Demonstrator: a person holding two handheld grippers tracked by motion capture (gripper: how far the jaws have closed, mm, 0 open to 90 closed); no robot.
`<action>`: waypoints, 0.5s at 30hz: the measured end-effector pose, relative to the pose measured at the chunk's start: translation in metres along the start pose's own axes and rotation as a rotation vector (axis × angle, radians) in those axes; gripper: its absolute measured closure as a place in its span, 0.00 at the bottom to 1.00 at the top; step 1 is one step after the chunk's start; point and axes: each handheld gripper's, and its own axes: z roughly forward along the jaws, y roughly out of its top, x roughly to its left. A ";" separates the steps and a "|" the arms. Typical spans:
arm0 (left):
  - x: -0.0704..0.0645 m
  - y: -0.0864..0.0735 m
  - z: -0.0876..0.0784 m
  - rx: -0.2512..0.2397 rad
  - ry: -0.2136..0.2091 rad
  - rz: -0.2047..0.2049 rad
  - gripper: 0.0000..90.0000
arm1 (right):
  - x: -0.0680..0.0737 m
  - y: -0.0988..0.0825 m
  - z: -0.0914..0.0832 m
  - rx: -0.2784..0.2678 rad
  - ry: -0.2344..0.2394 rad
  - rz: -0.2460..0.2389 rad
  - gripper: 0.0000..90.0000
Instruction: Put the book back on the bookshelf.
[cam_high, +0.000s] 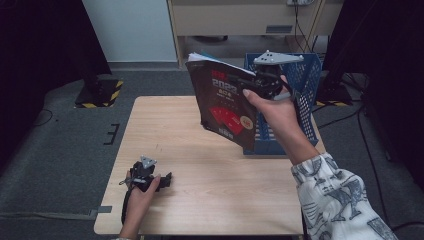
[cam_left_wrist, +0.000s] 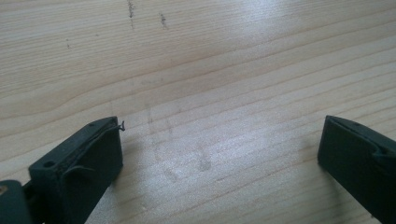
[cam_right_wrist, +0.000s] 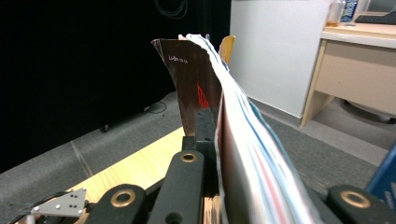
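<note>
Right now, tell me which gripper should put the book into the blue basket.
Right. The right gripper is already shut on the book, held in the air beside the blue basket. The left gripper rests open on the table, far from both.

Right gripper (cam_high: 260, 82) raised, jaws clamped; left gripper (cam_high: 167, 179) low, jaws wide apart.

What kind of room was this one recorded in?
Probably an office or lab corner set up for recording: a small wooden table on grey carpet, black curtains at the sides, and a desk behind.
</note>
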 end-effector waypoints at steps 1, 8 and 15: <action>0.000 0.000 0.000 0.000 0.000 0.000 0.00 | -0.002 0.000 -0.002 0.000 -0.006 0.003 0.97; 0.000 0.000 0.000 0.000 0.000 0.000 0.00 | -0.014 0.001 -0.010 -0.007 -0.042 0.009 0.97; 0.000 0.000 0.000 0.000 -0.001 0.000 0.00 | -0.023 0.001 -0.018 -0.015 -0.070 0.016 0.97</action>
